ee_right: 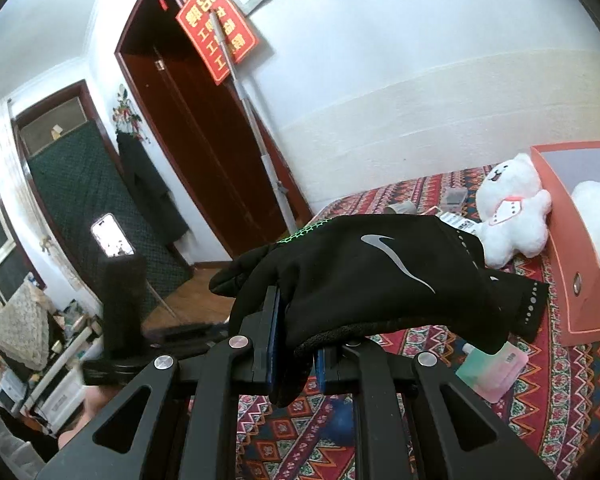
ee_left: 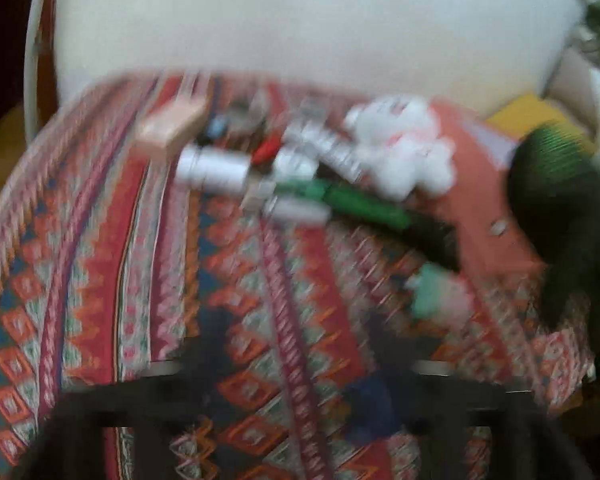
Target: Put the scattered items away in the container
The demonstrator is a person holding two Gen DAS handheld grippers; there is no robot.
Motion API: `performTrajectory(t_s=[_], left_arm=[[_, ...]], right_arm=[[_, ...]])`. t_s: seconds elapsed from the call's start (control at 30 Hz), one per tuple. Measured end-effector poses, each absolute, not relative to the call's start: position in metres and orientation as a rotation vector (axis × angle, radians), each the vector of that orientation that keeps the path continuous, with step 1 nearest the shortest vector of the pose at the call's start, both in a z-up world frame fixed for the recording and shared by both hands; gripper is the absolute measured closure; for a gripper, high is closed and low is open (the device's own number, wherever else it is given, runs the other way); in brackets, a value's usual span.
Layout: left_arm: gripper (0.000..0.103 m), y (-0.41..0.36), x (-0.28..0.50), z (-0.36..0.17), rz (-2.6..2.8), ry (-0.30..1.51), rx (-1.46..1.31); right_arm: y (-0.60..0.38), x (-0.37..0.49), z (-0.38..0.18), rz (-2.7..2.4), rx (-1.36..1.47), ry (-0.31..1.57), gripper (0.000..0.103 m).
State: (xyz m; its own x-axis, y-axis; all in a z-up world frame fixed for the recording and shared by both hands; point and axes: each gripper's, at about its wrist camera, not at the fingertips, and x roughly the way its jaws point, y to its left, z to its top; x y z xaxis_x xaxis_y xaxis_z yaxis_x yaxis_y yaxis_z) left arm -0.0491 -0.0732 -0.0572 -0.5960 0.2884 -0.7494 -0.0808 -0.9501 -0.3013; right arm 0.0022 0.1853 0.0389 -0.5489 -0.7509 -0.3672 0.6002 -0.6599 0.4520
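Observation:
In the right wrist view my right gripper (ee_right: 296,340) is shut on a black glove (ee_right: 364,276), held above the patterned bedspread (ee_right: 548,400). An orange box (ee_right: 580,280) stands at the right with something white inside. Beside it lie a white teddy bear (ee_right: 508,216) and a mint and pink pouch (ee_right: 492,368). The left wrist view is blurred. There my left gripper (ee_left: 300,344) is open over the bedspread (ee_left: 100,240), with nothing between its fingers. Ahead of it lie a white bottle (ee_left: 212,168), a wooden block (ee_left: 172,128), a green item (ee_left: 360,200), the teddy bear (ee_left: 404,148) and the pouch (ee_left: 436,292). The glove (ee_left: 560,208) hangs at the right, in front of the orange box (ee_left: 488,208).
A white wall (ee_left: 300,20) runs behind the bed. Left of the bed are a dark red door (ee_right: 204,140) and a phone on a black stand (ee_right: 112,236). Small items lie near the far edge of the bedspread.

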Motion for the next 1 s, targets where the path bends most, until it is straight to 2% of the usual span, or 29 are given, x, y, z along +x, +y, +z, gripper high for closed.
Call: performTrajectory(t_s=[0.1,0.17,0.33,0.4,0.5,0.53,0.7,0.8,0.87,0.9,1.0], left_arm=[[0.036,-0.068,-0.058,-0.085,2.495,-0.345,-1.447],[0.036,-0.051,-0.057,-0.098,2.452,-0.262,-1.492],[0.033,-0.007,-0.056,-0.116,2.325,-0.135,-1.48],[0.033,0.017,-0.053,-0.115,2.281,0.039,-1.41],[0.033,0.049,-0.046,-0.115,2.195,0.39,-1.278],[0.032,0.054,-0.048,-0.116,2.166,0.435,-1.264],[0.028,0.079,-0.065,-0.137,1.99,0.492,-1.296],[0.031,0.092,-0.069,-0.148,1.925,0.527,-1.28],[0.06,0.089,-0.071,-0.143,1.942,0.462,-1.29],[0.061,0.086,-0.075,-0.139,1.962,0.412,-1.3],[0.083,0.077,-0.076,-0.127,2.021,0.293,-1.275]], right_arm=[[0.192,0.0,0.039,-2.224,0.698,-0.362,0.089],[0.196,-0.002,0.04,-2.228,0.695,-0.366,0.088],[0.205,-0.006,0.043,-2.231,0.69,-0.385,0.088],[0.209,-0.007,0.045,-2.228,0.688,-0.391,0.088],[0.214,-0.007,0.046,-2.221,0.686,-0.41,0.088],[0.217,-0.007,0.046,-2.215,0.685,-0.42,0.088],[0.228,-0.008,0.045,-2.208,0.686,-0.44,0.088],[0.232,-0.01,0.044,-2.202,0.696,-0.456,0.088],[0.234,-0.011,0.043,-2.212,0.7,-0.46,0.088],[0.236,-0.012,0.042,-2.219,0.702,-0.46,0.088],[0.239,-0.014,0.04,-2.235,0.708,-0.464,0.088]])
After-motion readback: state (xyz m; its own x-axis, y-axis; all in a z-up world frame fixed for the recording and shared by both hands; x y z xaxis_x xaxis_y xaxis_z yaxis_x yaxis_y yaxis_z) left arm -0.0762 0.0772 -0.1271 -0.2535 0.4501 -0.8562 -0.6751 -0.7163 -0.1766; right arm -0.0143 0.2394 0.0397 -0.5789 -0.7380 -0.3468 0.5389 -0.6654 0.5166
